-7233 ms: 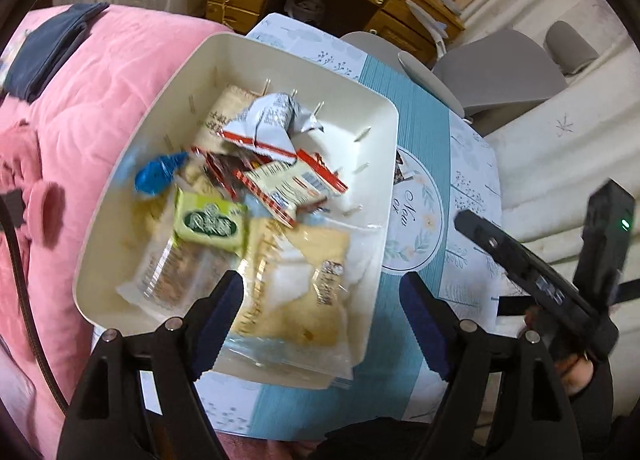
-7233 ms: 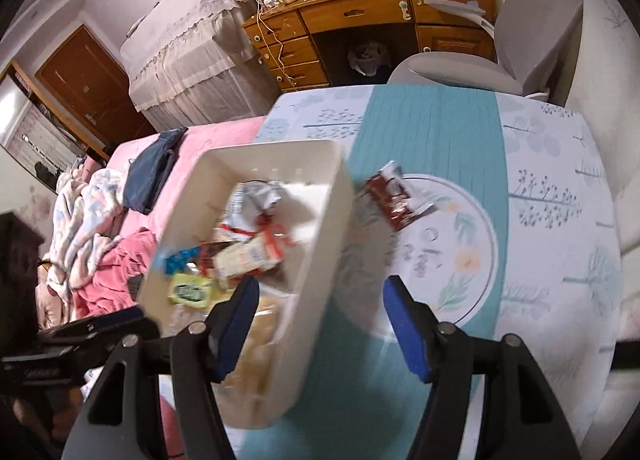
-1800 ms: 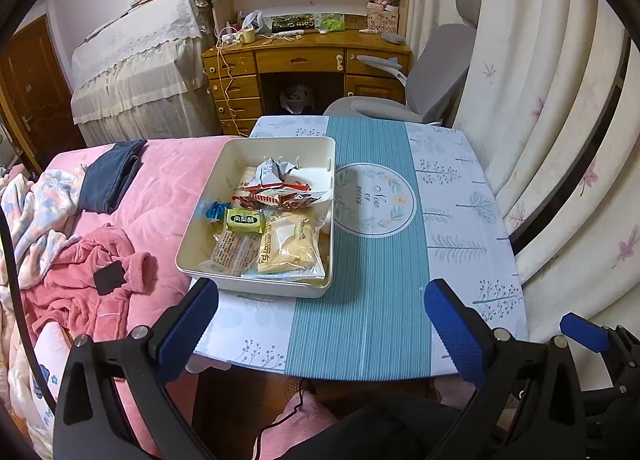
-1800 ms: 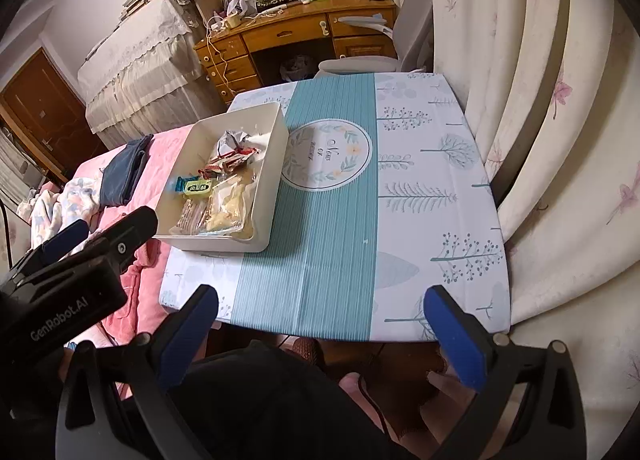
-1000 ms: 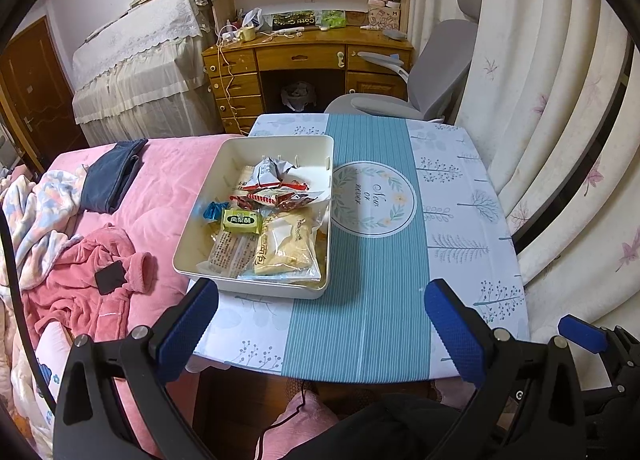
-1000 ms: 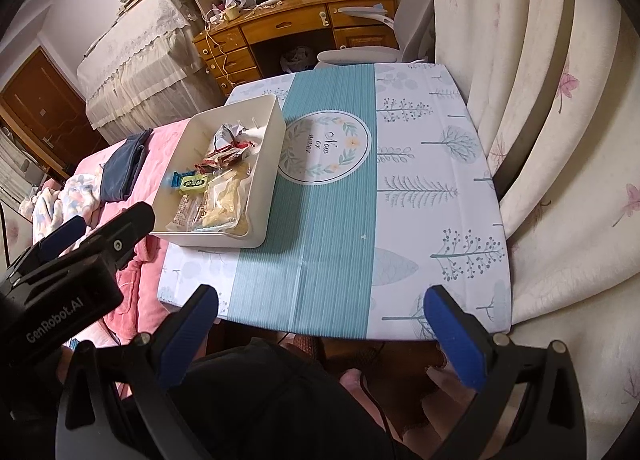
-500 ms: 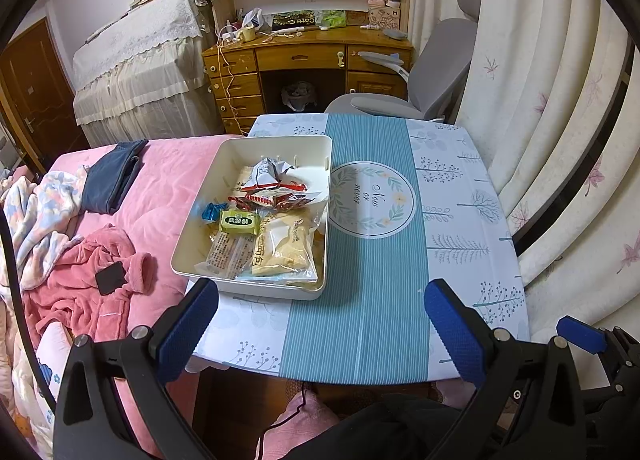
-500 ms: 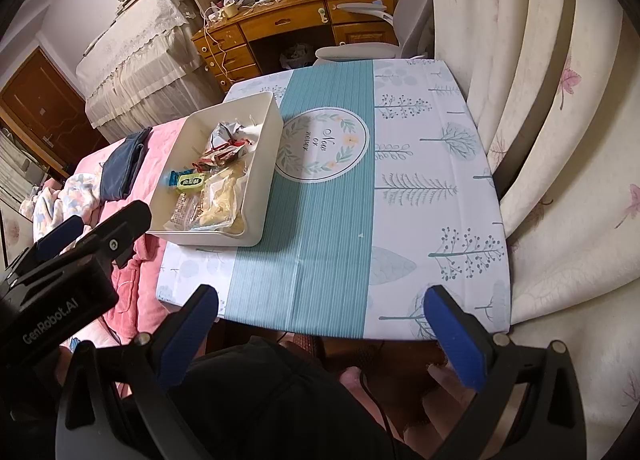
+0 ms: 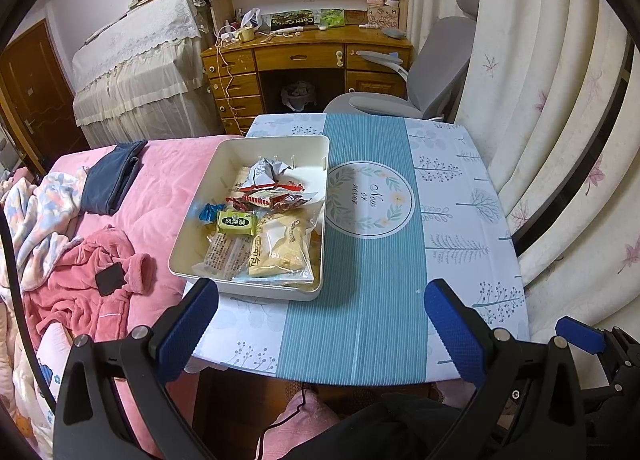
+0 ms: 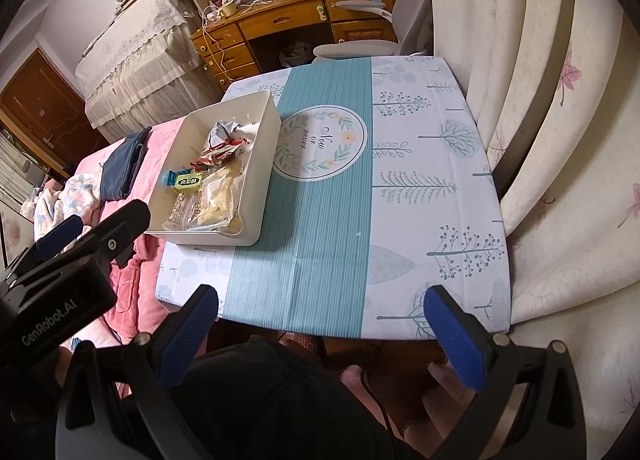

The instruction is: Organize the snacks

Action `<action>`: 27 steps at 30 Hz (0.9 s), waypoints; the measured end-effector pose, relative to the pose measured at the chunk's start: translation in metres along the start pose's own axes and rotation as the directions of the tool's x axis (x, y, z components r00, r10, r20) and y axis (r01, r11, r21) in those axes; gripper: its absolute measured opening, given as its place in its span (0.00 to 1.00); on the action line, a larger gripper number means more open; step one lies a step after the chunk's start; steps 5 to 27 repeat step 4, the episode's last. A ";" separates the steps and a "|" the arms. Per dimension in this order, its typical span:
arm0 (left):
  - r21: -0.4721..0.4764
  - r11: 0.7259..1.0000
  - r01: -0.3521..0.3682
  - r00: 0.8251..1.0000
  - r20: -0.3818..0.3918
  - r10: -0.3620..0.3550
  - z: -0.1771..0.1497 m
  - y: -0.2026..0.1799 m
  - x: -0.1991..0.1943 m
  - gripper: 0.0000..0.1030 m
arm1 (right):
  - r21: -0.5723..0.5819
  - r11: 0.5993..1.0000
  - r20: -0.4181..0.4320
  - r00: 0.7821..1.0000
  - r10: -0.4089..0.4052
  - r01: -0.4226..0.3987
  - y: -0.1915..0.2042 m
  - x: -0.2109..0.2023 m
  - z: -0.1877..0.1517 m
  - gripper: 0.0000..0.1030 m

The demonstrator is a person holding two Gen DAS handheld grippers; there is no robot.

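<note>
**Snacks in the bin, both grips empty**

My left gripper (image 9: 320,324) and right gripper (image 10: 320,332) gape wide at the bottom of their frames, holding nothing. The snacks (image 9: 264,219) lie heaped in the white bin (image 9: 224,151), left of centre on the table (image 9: 448,187). Those packets look light, crinkly and slippery; I'd pinch 1 by its sealed edge. Lower packets are buried, their labels unreadable.

Cream bin (image 9: 192,236) on teal-striped, tree-printed tablecloth (image 9: 360,324).

Wooden desk (image 9: 308,55); grey chair (image 9: 432,71); pink bedding (image 9: 156,195)
</note>
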State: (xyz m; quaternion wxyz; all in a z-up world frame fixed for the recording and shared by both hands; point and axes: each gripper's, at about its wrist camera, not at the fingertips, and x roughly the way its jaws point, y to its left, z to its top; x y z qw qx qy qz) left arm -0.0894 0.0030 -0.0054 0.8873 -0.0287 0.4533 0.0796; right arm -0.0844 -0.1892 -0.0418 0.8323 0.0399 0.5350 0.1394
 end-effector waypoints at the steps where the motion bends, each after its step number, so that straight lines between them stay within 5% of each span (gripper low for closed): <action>1: 0.000 1.000 0.000 1.000 0.000 0.000 0.000 0.000 0.000 0.99 | 0.000 1.000 -0.001 1.000 0.001 -0.001 0.000 0.000 -0.001 1.00; 27: 0.002 1.000 -0.001 1.000 -0.001 0.001 0.000 -0.001 0.001 0.99 | 0.002 1.000 -0.003 1.000 0.002 -0.002 0.000 0.001 0.000 1.00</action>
